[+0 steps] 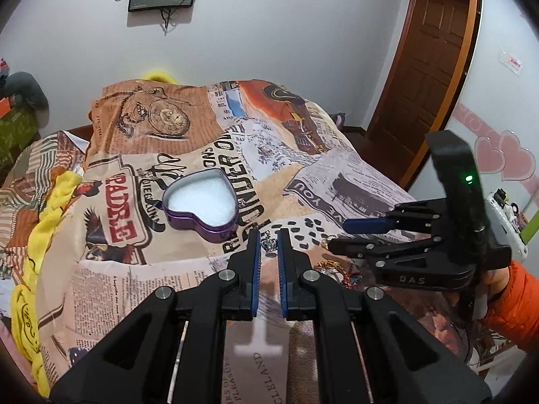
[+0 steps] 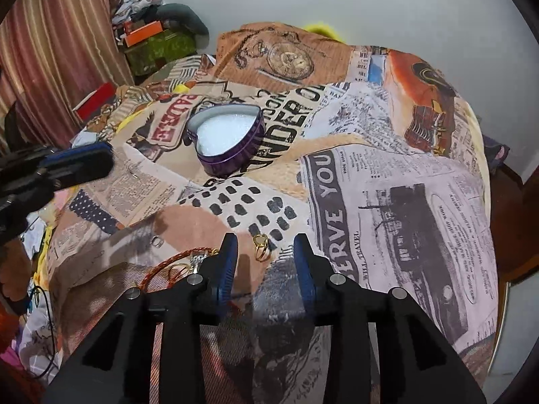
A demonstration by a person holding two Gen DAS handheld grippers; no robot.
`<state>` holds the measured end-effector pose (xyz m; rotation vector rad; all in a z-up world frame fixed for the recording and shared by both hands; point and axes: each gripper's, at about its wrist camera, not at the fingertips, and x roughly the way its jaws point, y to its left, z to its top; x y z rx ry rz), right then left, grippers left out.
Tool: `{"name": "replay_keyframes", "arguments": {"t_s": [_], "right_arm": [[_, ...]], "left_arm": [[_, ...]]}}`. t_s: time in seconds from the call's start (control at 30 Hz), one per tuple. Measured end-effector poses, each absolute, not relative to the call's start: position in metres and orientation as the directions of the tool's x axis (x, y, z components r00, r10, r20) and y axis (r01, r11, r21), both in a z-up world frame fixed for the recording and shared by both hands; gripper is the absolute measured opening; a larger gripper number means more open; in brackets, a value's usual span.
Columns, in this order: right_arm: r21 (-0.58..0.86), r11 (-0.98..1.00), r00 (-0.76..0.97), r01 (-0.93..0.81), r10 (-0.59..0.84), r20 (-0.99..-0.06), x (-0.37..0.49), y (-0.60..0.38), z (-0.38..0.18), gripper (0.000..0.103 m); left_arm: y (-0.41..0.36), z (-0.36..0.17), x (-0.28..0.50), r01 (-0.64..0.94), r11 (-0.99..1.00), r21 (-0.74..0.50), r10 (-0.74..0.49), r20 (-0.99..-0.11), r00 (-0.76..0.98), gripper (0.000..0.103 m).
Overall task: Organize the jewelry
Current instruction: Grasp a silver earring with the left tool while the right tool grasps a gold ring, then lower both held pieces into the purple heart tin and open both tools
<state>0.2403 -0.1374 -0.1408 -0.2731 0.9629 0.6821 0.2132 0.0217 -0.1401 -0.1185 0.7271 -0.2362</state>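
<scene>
A purple heart-shaped tin (image 1: 202, 203) with white lining sits open on the printed bedspread; it also shows in the right wrist view (image 2: 227, 138). My left gripper (image 1: 269, 244) is shut on a small silver crown charm (image 1: 269, 244), held just in front of the tin. My right gripper (image 2: 265, 245) is open, low over the cloth, with a gold heart ring (image 2: 261, 247) lying between its fingertips. It also shows from the side in the left wrist view (image 1: 350, 235). A braided orange-gold bracelet (image 2: 175, 269) and a small silver ring (image 2: 158, 241) lie left of it.
The bedspread (image 2: 387, 185) covers a humped surface that drops off at the right and near edges. More jewelry (image 1: 333, 269) lies under the right gripper. Boxes and clutter (image 2: 151, 37) stand by a curtain at back left. A wooden door (image 1: 427, 67) is at the right.
</scene>
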Motion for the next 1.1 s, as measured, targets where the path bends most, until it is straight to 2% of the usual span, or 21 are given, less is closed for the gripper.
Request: {"name": "replay_keyframes", "arguments": {"t_s": [0.17, 0.23, 0.3, 0.7, 1.1], "right_arm": [[0.104, 0.755, 0.342, -0.647, 0.409, -0.846, 0.245, -0.133, -0.153, 0.031], [0.102, 0.754, 0.337, -0.648, 0.405, -0.850, 0.247, -0.131, -0.158, 0.027], [0.094, 0.753, 0.343, -0.651, 0.402, -0.849, 0.248, -0.130, -0.159, 0.017], [0.111, 0.763, 0.364, -0.637, 0.424, -0.829, 0.251, -0.134, -0.146, 0.017], [0.117, 0.768, 0.453, -0.630, 0.486, -0.747, 0.264, -0.128, -0.097, 0.017]], "left_arm": [[0.028, -0.143, 0.217, 0.155, 0.970, -0.187, -0.240, -0.647, 0.723, 0.008], [0.031, -0.145, 0.219, 0.149, 0.971, -0.187, -0.236, -0.648, 0.724, 0.008], [0.034, -0.146, 0.222, 0.140, 0.972, -0.188, -0.230, -0.649, 0.725, 0.008], [0.047, -0.140, 0.232, 0.119, 0.982, -0.146, -0.185, -0.634, 0.751, 0.008], [0.059, -0.118, 0.250, 0.111, 0.988, -0.106, -0.152, -0.587, 0.795, 0.008]]}}
